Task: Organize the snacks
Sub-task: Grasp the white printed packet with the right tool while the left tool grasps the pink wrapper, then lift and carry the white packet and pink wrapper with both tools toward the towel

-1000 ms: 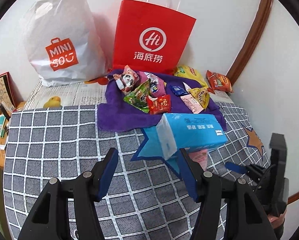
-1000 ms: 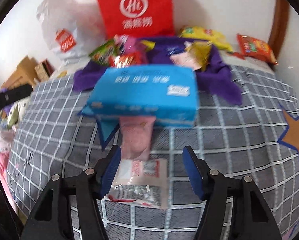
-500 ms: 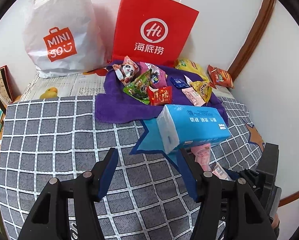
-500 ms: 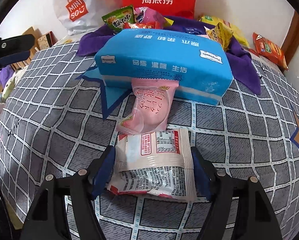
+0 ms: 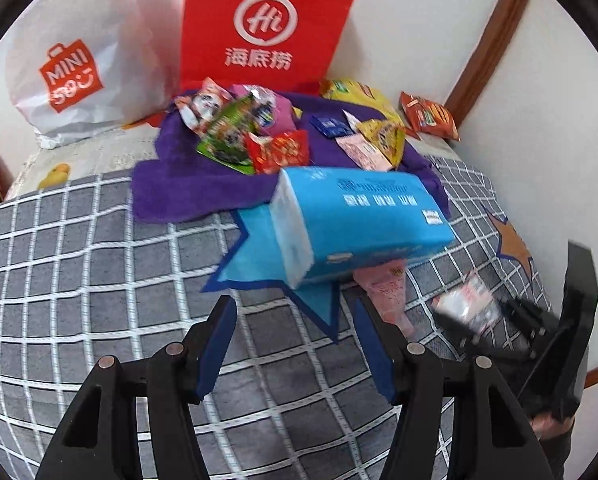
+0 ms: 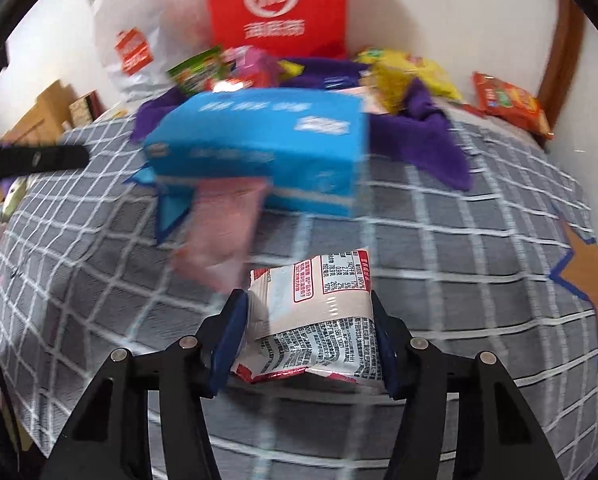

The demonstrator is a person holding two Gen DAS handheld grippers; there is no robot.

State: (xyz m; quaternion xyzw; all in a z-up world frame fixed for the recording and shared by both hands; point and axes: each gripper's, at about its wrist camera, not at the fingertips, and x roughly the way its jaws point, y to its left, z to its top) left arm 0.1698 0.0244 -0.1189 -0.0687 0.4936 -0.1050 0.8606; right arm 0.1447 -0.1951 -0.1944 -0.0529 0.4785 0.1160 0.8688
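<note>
My right gripper [image 6: 309, 332] is shut on a white snack packet [image 6: 319, 320] with red print and holds it just above the checked blanket; the packet [image 5: 469, 304] and gripper also show at the right of the left wrist view. A pink snack packet [image 6: 223, 232] lies by a blue tissue pack [image 6: 267, 152]. Several snack packets [image 5: 259, 136] lie piled on a purple towel [image 5: 187, 192] behind it. My left gripper [image 5: 295, 344] is open and empty above the blanket, in front of the tissue pack [image 5: 359, 220].
A red paper bag [image 5: 263, 20] and a white MINISO bag [image 5: 71, 56] stand against the back wall. Yellow [image 5: 355, 92] and orange [image 5: 427, 116] chip bags lie at the back right. Boxes [image 6: 47, 120] stand to the left of the bed.
My right gripper has closed on the white packet and lifted it off the blanket. My left gripper has moved slightly forward and stayed open.
</note>
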